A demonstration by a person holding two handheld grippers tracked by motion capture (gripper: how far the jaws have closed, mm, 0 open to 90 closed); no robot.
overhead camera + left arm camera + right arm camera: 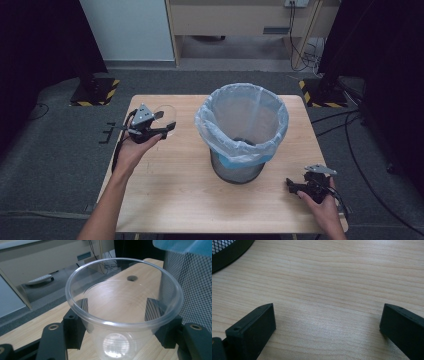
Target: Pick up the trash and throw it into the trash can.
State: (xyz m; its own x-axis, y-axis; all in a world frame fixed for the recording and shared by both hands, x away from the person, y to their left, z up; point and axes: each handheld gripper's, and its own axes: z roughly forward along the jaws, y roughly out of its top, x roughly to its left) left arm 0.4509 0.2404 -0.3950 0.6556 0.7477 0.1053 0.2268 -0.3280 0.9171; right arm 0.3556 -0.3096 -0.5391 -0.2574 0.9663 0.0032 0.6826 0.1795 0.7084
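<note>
Wooden table (165, 175), left gripper (159, 126) jaws clamping clear cup (120, 315), right gripper (296, 186) jaws wide

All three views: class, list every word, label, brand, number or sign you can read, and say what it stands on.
None can be read. The clear plastic cup, the mesh bin with its bag, the wooden table and both grippers carry no legible text. The yellow-black hazard stripes on the floor stands are a pattern, not words.

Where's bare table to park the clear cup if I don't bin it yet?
Bare wood lies along the near edge of the table, between the bin and the right gripper, and at the left under the left gripper holding the clear cup. The middle is crowded by the bin; its far side offers a thin strip.
</note>
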